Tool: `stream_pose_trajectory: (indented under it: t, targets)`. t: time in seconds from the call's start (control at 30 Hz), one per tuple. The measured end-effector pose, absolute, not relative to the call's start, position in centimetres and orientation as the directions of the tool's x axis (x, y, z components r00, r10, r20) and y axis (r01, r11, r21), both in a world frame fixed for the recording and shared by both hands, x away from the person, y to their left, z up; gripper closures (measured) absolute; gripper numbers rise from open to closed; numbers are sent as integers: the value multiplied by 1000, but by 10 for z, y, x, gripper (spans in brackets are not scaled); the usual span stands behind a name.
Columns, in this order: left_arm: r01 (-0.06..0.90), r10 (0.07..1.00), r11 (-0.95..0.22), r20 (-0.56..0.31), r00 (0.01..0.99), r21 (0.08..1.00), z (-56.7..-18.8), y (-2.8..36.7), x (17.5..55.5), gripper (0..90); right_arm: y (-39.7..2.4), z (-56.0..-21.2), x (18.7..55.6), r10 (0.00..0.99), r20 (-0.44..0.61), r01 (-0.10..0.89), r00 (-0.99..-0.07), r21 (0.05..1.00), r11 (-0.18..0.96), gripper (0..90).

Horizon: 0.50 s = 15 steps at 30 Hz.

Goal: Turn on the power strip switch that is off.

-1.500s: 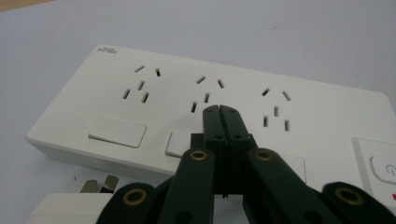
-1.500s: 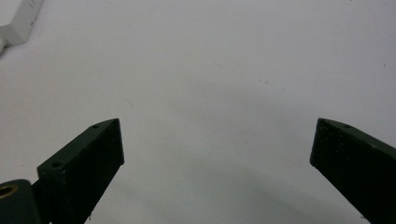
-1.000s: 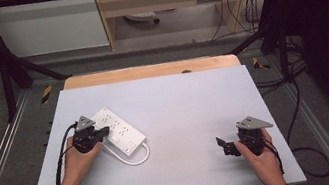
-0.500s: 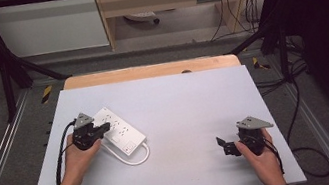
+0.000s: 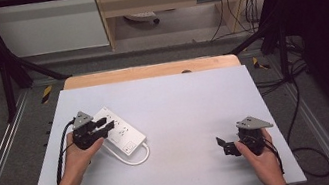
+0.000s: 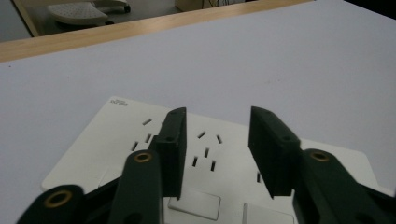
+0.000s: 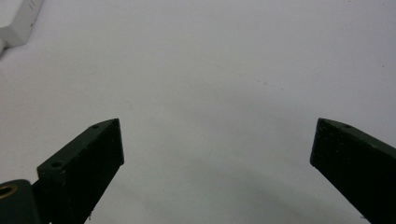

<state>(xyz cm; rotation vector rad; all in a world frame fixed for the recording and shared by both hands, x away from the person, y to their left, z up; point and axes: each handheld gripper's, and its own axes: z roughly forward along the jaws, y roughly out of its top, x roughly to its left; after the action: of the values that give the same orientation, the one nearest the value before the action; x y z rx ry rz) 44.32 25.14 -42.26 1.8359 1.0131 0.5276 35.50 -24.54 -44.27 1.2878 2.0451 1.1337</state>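
- High view: a white power strip [image 5: 117,132] lies flat at about 9 o'clock on the pale tabletop [image 5: 178,95], its long axis running from 10 toward 4 o'clock, with a white cord [image 5: 135,159] looping from its near end. The left tool [image 5: 103,124], held in the left hand [image 5: 79,155], hovers over the strip's far half, pointing toward 3 o'clock. The right tool [image 5: 223,146], held in the right hand [image 5: 264,159], sits at about 4 o'clock, well apart from the strip, pointing toward 9 o'clock.
- Left gripper view: the left tool's [image 6: 217,140] jaws stand partly apart over the strip's sockets [image 6: 205,151], gripping nothing.
- Right gripper view: the right tool's [image 7: 217,144] jaws are spread wide over bare tabletop, empty; a corner of the strip [image 7: 18,18] shows at 10 o'clock.
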Motion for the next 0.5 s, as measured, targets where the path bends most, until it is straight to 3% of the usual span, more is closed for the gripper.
stream_pose_trajectory:
  t: [0.27, 0.5]
  targets:
    - [402, 832, -212, -52, 552, 891, -414, 247, 442, 370, -245, -443, 355, 891, 35, 503, -452, 835, 222, 32]
    - [407, 842, -177, -76, 535, 896, -408, 243, 443, 115, -245, -443, 355, 892, 38, 505, -451, 834, 220, 32]
